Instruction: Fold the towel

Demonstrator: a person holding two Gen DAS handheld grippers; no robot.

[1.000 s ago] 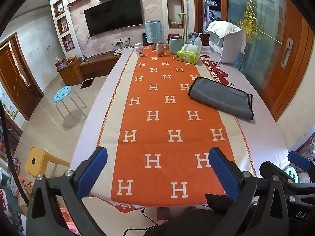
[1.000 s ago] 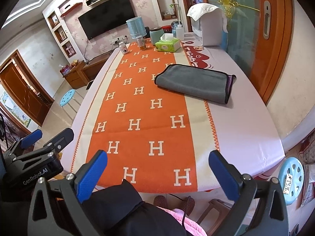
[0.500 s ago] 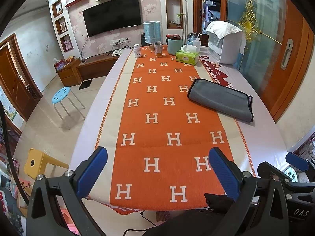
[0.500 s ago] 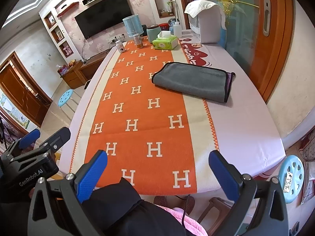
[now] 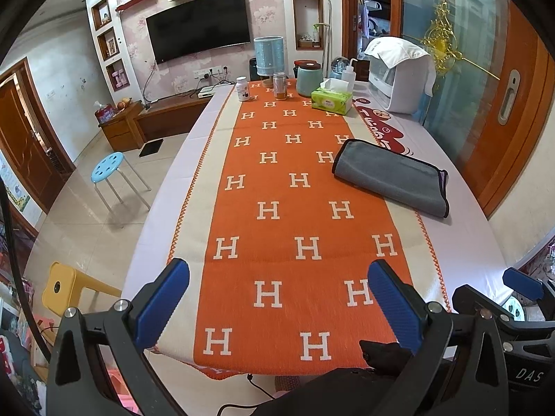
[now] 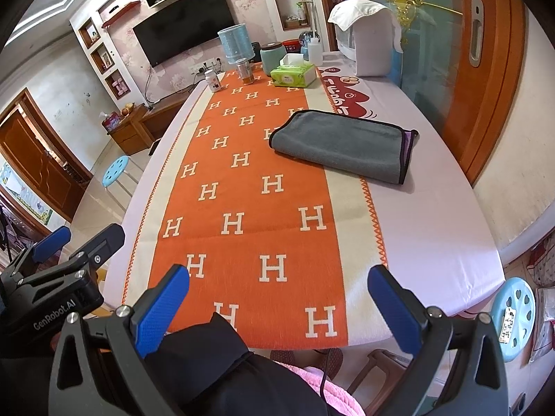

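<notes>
A grey towel (image 5: 392,176) with a dark border lies folded on the right side of the table, half on the orange runner; it also shows in the right wrist view (image 6: 341,145). My left gripper (image 5: 277,294) is open and empty, held over the table's near edge, far from the towel. My right gripper (image 6: 277,298) is open and empty, also at the near edge. The right gripper's body shows at the lower right of the left wrist view (image 5: 503,298); the left gripper's body shows at the left of the right wrist view (image 6: 66,260).
The table (image 5: 461,239) carries an orange runner with white H marks (image 5: 288,215). At its far end stand a green tissue box (image 5: 331,100), a teal jar (image 5: 308,78), bottles and a white appliance (image 5: 399,76). Stools stand on the floor at left (image 5: 107,170).
Both grippers have drawn slightly forward and lower over the table's near edge. The towel has not moved. Both stay open.
</notes>
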